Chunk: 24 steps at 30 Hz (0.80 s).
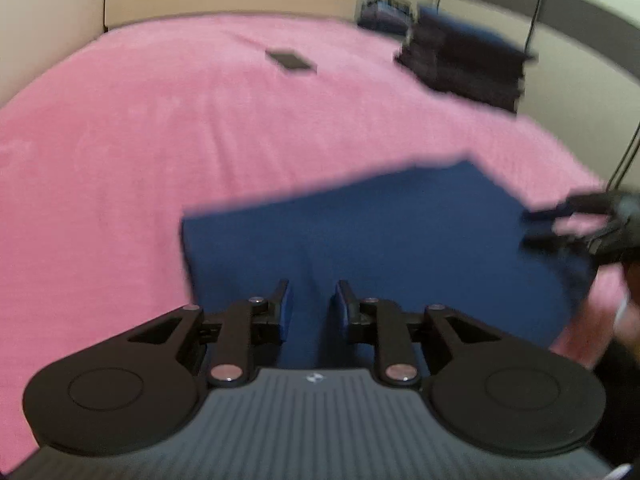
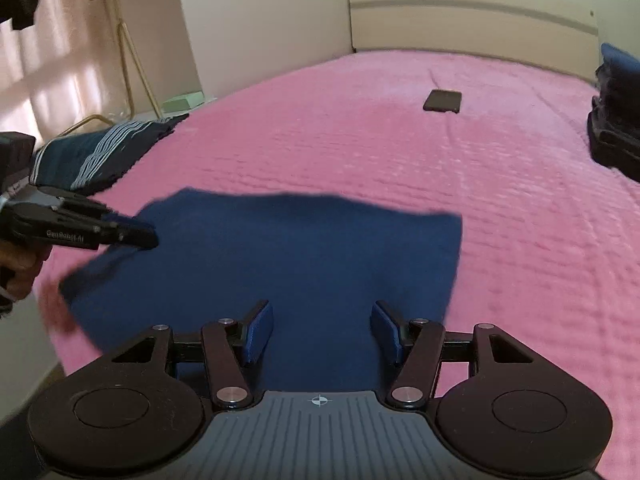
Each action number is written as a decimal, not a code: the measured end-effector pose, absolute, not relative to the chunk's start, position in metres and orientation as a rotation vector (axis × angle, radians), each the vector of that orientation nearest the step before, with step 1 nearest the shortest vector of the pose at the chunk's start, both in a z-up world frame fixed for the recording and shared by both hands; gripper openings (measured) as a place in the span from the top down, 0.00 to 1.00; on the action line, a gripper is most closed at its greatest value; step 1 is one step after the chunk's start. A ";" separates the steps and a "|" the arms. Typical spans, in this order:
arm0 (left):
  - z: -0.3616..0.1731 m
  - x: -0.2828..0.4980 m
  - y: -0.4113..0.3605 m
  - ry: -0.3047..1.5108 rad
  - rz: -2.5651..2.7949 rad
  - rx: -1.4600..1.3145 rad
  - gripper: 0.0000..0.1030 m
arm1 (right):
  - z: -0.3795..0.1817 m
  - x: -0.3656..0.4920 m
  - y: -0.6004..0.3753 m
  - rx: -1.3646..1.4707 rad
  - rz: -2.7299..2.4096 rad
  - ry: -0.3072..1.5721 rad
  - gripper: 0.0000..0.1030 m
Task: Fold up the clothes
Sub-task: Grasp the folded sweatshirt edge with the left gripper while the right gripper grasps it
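Note:
A folded navy blue cloth lies flat on the pink bedspread near the front edge; it also shows in the right wrist view. My left gripper is open, its blue pads apart just above the cloth's near edge; from the right wrist view it hovers at the cloth's left corner. My right gripper is open wide over the cloth's near edge; in the left wrist view it sits at the cloth's right side, blurred.
A stack of folded dark clothes stands at the far right of the bed. A black phone lies mid-bed. A striped dark pillow sits at the left edge. The headboard is behind.

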<state>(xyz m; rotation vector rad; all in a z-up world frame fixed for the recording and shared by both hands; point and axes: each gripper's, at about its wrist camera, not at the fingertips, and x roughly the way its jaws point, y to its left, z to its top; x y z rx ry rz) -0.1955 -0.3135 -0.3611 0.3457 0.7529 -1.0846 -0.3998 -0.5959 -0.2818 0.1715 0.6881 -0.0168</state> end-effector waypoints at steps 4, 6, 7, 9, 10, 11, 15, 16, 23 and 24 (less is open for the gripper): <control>-0.365 -0.199 -0.286 0.754 -1.040 0.333 0.79 | -0.282 -0.430 -0.598 0.151 -0.064 0.705 0.43; -0.362 -0.203 -0.280 0.744 -1.014 0.378 0.79 | -0.279 -0.449 -0.605 0.191 -0.090 0.717 0.39; -0.360 -0.205 -0.278 0.733 -0.999 0.415 0.79 | -0.275 -0.455 -0.604 0.177 -0.114 0.720 0.38; -0.354 -0.212 -0.273 0.709 -0.981 0.462 0.80 | -0.263 -0.464 -0.591 0.088 -0.152 0.721 0.38; -0.350 -0.216 -0.270 0.690 -0.978 0.481 0.80 | -0.256 -0.469 -0.580 0.015 -0.160 0.714 0.38; -0.345 -0.223 -0.268 0.659 -0.982 0.500 0.79 | -0.251 -0.473 -0.567 -0.056 -0.158 0.702 0.38; -0.331 -0.263 -0.271 0.503 -1.036 0.610 0.64 | -0.252 -0.474 -0.516 -0.297 -0.058 0.684 0.38; -0.330 -0.275 -0.273 0.463 -1.057 0.649 0.61 | -0.259 -0.470 -0.505 -0.367 -0.037 0.700 0.38; -0.359 -0.340 -0.295 0.248 -1.184 0.961 0.46 | -0.304 -0.434 -0.457 -0.770 0.053 0.803 0.38; -0.365 -0.344 -0.299 0.223 -1.184 0.995 0.44 | -0.311 -0.429 -0.454 -0.814 0.057 0.813 0.38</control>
